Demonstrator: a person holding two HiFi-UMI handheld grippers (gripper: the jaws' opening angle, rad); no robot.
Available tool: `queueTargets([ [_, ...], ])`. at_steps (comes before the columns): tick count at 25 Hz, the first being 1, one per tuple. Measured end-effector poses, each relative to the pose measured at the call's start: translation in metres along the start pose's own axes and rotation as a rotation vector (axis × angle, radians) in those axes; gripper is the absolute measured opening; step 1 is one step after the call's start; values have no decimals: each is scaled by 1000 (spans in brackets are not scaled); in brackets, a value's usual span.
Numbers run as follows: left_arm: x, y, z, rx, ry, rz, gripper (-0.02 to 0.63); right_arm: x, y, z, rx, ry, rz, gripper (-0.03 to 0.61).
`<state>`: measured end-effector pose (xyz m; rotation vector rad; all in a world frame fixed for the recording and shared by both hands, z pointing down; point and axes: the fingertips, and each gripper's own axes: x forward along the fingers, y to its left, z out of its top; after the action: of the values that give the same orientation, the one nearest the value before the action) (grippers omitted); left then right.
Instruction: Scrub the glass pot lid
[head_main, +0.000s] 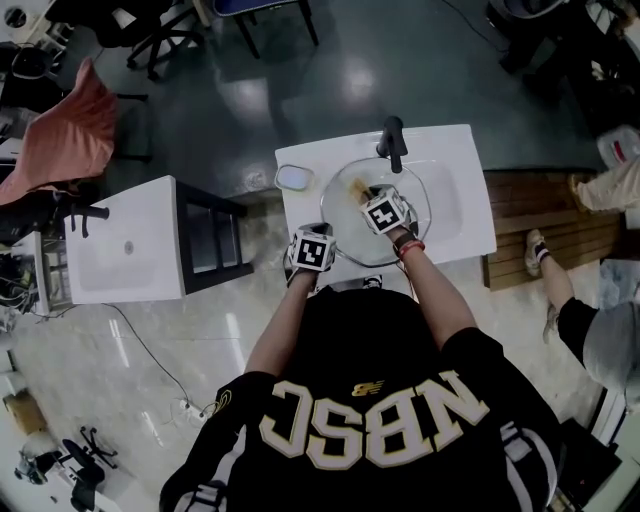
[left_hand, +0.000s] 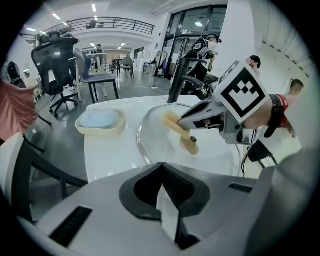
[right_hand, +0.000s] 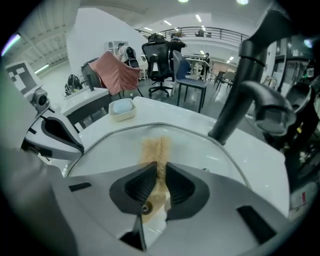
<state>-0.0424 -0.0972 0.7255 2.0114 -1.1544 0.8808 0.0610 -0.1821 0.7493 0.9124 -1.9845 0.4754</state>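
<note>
Firmly, our right gripper (right_hand: 159, 167) clamps a wooden-handled brush (right_hand: 154, 150), whose tan head rests on the glass pot lid (right_hand: 210, 150). The lid lies in the white sink (head_main: 460, 190) below the black faucet (head_main: 392, 142). Our left gripper (left_hand: 161, 167), jaws together, seems to pinch the lid's near rim. We judge the glass stiff, slippery and breakable, best held by its rim.

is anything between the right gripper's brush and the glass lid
Nothing visible does. The right gripper is shut on the brush, whose head appears to rest directly on the glass lid. The faucet stands beyond the lid's far rim.
</note>
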Motion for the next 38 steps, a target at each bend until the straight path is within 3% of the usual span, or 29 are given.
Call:
queueTargets([
  [5,1,0,-2,-14,4,1,17,-14,-43,-11,-3,28,-141,64],
  [10,0,0,-1,-32,-7,1,17,-34,-68,-35,-14,88,-218,63],
  [18,1,2,-1,-41,-13,-14,17,-63,-67,-75,-189,178,-271,57],
  [21,1,2,-1,-35,-7,-19,18,-69,-55,-85,-186,200,-217,52],
  [26,2,3,-3,-22,-3,-21,17,-75,-15,-102,-146,266,-53,52],
  [31,2,2,-2,-22,-2,-32,18,-69,38,-99,-119,246,121,55],
  [38,1,-2,-1,6,-1,-27,18,-39,74,-60,-175,182,206,55],
])
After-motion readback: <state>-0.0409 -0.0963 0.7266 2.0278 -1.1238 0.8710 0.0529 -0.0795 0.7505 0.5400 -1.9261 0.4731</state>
